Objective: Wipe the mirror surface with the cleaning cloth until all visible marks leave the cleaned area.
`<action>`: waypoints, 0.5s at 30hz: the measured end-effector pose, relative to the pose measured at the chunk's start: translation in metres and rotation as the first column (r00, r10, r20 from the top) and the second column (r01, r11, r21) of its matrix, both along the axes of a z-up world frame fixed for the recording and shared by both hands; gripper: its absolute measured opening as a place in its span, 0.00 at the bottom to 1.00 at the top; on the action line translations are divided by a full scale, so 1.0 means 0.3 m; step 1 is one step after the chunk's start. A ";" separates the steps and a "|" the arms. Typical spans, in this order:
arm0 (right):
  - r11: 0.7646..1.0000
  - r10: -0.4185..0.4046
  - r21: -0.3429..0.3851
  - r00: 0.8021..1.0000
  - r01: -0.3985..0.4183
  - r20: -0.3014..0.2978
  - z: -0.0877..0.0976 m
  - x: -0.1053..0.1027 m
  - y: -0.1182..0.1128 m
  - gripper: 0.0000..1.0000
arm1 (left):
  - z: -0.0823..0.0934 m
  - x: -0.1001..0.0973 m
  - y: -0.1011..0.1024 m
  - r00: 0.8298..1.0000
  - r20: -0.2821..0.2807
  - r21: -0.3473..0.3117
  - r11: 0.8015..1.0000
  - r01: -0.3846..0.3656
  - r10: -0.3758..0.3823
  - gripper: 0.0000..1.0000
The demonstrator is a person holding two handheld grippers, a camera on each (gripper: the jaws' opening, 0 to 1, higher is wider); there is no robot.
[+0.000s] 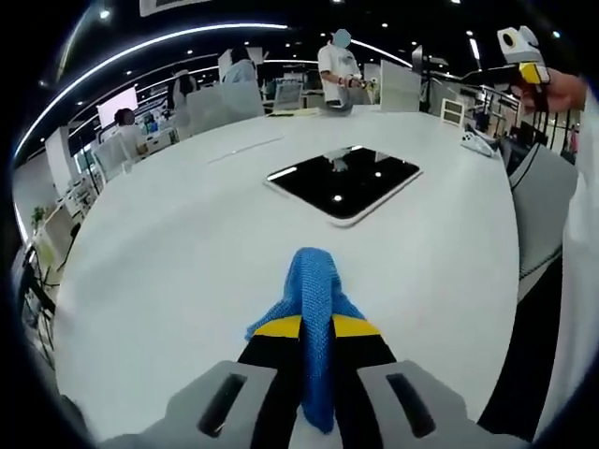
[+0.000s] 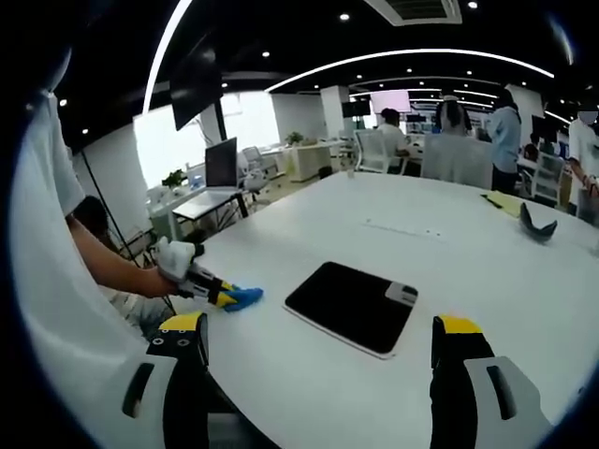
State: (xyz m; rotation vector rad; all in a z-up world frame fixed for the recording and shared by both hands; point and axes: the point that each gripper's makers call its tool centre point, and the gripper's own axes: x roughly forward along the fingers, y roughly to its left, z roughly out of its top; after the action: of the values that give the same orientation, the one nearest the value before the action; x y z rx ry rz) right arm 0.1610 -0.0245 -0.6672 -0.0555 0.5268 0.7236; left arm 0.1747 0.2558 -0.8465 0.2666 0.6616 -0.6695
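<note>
Left gripper view: our left gripper point(image 1: 316, 329) pinches the blue cloth point(image 1: 314, 309), short of the mirror point(image 1: 344, 181).
Right gripper point(image 2: 318, 341): jaws wide, holding nothing.
Progress: we judge wiping not yet begun.

Opposite low views over shared mirror point(image 1: 343, 181)

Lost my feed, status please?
Left gripper shut on cloth, short of mirror. Right gripper open, empty. Nothing in the way.

We see the mirror point(image 1: 343, 181) flat on the table point(image 1: 168, 262), at twelve o'clock beyond our cloth point(image 1: 314, 299).
</note>
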 end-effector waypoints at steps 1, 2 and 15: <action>1.000 0.000 -0.002 1.000 0.000 0.001 -0.001 0.000 -0.001 0.99 | 0.001 0.003 0.000 1.000 -0.006 -0.007 1.000 -0.007 0.007 0.07; 1.000 0.000 -0.002 1.000 0.000 0.001 -0.001 0.001 -0.002 0.99 | 0.004 0.009 -0.001 1.000 -0.005 -0.014 1.000 -0.010 0.010 0.07; 1.000 -0.014 0.013 1.000 0.014 -0.007 -0.021 0.006 -0.005 0.99 | 0.060 0.113 -0.028 0.999 0.033 -0.001 1.000 -0.016 0.016 0.07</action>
State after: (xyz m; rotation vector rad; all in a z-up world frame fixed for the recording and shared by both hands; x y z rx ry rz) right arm 0.1628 -0.0260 -0.6734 -0.0368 0.5284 0.7134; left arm 0.2086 0.2475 -0.8284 0.2713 0.6314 -0.6491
